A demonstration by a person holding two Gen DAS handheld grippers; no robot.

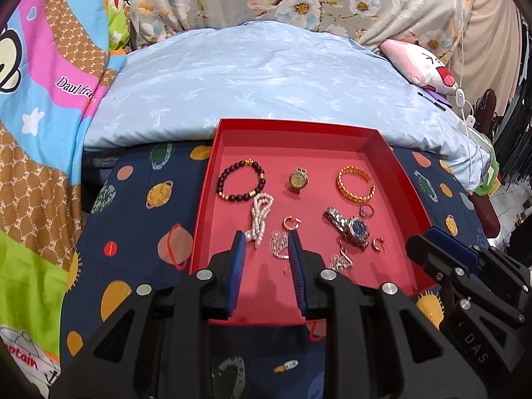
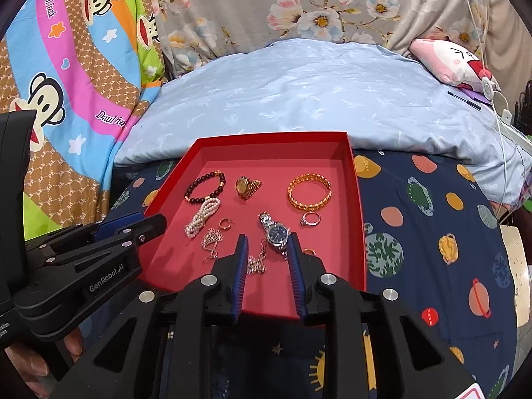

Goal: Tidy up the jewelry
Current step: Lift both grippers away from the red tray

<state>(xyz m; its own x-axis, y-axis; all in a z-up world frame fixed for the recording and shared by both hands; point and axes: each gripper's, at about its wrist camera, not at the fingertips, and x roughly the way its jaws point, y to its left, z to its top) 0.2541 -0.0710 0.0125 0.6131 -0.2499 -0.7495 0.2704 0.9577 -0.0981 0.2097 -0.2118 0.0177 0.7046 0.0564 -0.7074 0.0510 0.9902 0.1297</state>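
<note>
A red tray (image 1: 212,153) (image 2: 360,219) lies on a navy planet-print cover and holds the jewelry. At the back lie a dark bead bracelet (image 1: 240,179) (image 2: 205,187), a small gold watch (image 1: 298,179) (image 2: 246,184) and a gold bangle (image 1: 355,184) (image 2: 309,191). Nearer lie a pearl strand (image 1: 261,216) (image 2: 202,216), a silver watch with blue dial (image 1: 352,227) (image 2: 276,234), a ring (image 2: 311,218), hoop earrings (image 1: 291,222) and thin chains (image 1: 278,244) (image 2: 257,264). My left gripper (image 1: 267,237) is open over the tray's near left. My right gripper (image 2: 267,241) is open by the silver watch.
A light blue quilt (image 1: 266,79) lies behind the tray, with floral fabric and a pink plush pillow (image 1: 422,66) beyond. A colourful cartoon blanket (image 1: 43,99) fills the left. A white cable (image 1: 465,106) hangs at the right edge.
</note>
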